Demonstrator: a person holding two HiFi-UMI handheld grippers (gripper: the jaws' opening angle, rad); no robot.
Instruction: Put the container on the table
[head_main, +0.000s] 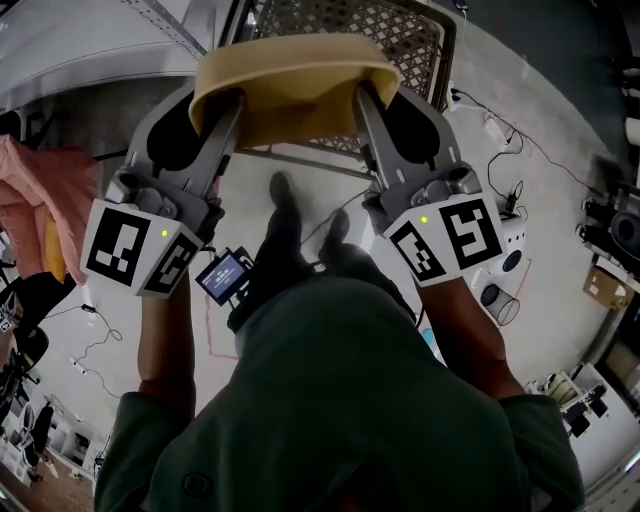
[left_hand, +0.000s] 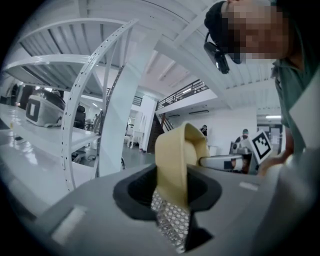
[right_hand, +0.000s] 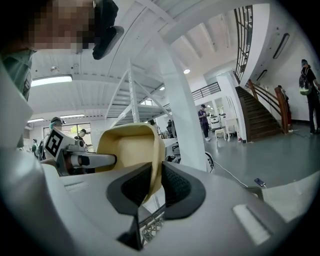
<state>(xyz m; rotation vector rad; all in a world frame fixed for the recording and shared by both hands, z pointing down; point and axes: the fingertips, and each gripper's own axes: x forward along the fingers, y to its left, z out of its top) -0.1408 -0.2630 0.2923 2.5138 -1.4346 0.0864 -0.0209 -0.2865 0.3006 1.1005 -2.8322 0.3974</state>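
A tan plastic container (head_main: 293, 85) hangs in the air between my two grippers, just in front of a metal mesh table top (head_main: 345, 28). In the head view my left gripper (head_main: 226, 108) is shut on the container's left rim and my right gripper (head_main: 367, 108) is shut on its right rim. The left gripper view has the tan wall (left_hand: 173, 165) pinched between the dark pads of the left gripper (left_hand: 171, 192), with the mesh (left_hand: 172, 222) showing below. In the right gripper view the right gripper (right_hand: 152, 187) clamps the container's rim (right_hand: 131, 150).
A pink cloth (head_main: 35, 200) hangs at the left. Cables and a small bin (head_main: 500, 300) lie on the floor to the right. A white shelf rack (left_hand: 82, 100) stands to the left and a white pillar (right_hand: 182, 110) ahead. Stairs (right_hand: 260, 110) and several people are far off.
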